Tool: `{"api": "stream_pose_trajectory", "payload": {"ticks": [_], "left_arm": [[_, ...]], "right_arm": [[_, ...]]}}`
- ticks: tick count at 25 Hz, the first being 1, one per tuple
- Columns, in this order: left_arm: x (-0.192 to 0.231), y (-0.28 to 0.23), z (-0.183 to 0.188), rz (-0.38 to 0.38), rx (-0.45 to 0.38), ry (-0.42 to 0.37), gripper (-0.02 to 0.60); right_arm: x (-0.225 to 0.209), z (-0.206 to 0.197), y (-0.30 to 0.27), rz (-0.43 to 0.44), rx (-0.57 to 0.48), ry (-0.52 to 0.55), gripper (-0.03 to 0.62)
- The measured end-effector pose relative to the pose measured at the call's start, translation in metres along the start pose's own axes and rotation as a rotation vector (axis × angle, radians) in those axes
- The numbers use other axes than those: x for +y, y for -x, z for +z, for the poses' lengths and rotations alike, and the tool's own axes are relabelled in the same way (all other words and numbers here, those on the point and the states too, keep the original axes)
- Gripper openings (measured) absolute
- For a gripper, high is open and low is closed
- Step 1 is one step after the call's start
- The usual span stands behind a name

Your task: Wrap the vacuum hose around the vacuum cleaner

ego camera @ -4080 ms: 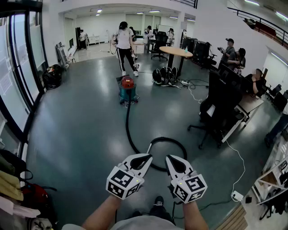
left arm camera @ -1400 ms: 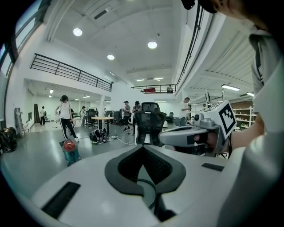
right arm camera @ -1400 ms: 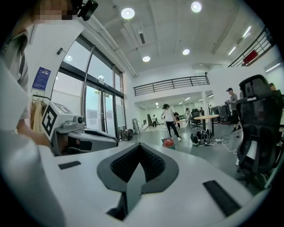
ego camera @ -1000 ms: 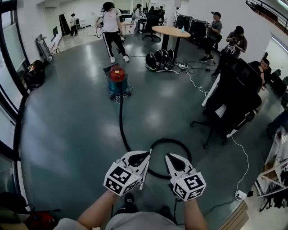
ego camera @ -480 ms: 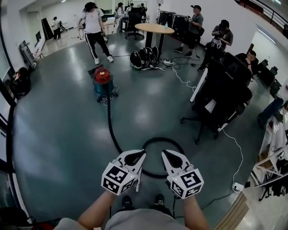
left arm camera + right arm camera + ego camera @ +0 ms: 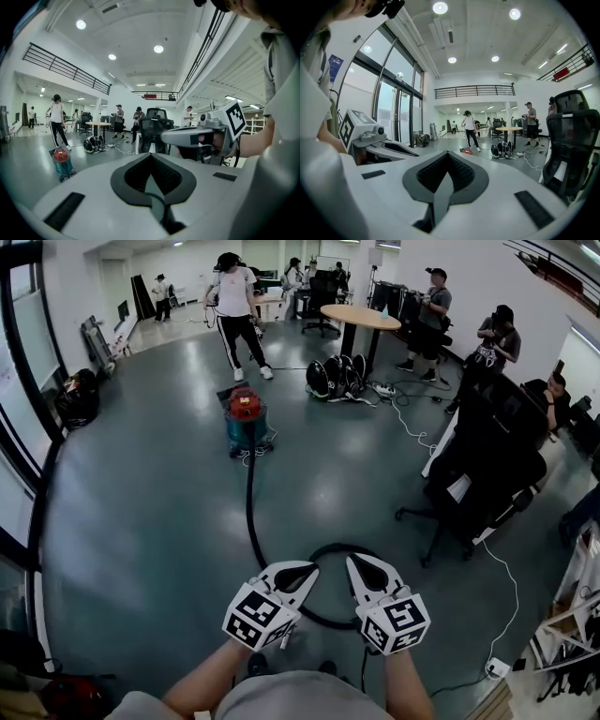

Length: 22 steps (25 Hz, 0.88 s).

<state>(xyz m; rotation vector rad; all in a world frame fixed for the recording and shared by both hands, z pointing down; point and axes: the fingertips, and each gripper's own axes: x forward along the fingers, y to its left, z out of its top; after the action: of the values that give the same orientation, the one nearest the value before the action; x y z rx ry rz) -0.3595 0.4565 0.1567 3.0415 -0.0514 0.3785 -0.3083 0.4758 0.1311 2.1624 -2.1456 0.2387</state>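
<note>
Left gripper (image 6: 302,571), right gripper (image 6: 356,565) clenched empty; I've edged toward vacuum hose (image 6: 339,545) loop, well apart from vacuum cleaner (image 6: 246,418); wrapping unstarted.

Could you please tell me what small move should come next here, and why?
Probably open the left claw and lower it toward the black flexible hose looped on the floor just ahead. Both it and the right claw are shut and empty, and the hose lies stretched out from the red-topped teal vacuum cleaner, unwrapped.
</note>
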Motion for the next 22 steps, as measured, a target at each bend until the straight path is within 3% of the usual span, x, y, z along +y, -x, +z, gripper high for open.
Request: {"api": "stream_pose_trajectory", "payload": {"ticks": [5,12,18,22], "left_arm": [[0.001,-0.006,-0.014,0.015,0.046,-0.013,0.006],[0.037,-0.02,-0.043,0.053,0.107,0.014,0.006],[0.084,-0.066,-0.119,0.084,0.189,0.035,0.006],[0.101,-0.093,-0.205,0.073,0.259,0.078,0.006]], "right_arm": [[-0.01,-0.006,-0.004,0.012,0.006,0.021,0.002],[-0.03,-0.038,-0.039,-0.008,0.105,0.078,0.002],[-0.045,-0.136,-0.09,0.038,0.229,-0.017,0.003],[-0.047,-0.225,-0.122,0.074,0.313,-0.093,0.005]]}}
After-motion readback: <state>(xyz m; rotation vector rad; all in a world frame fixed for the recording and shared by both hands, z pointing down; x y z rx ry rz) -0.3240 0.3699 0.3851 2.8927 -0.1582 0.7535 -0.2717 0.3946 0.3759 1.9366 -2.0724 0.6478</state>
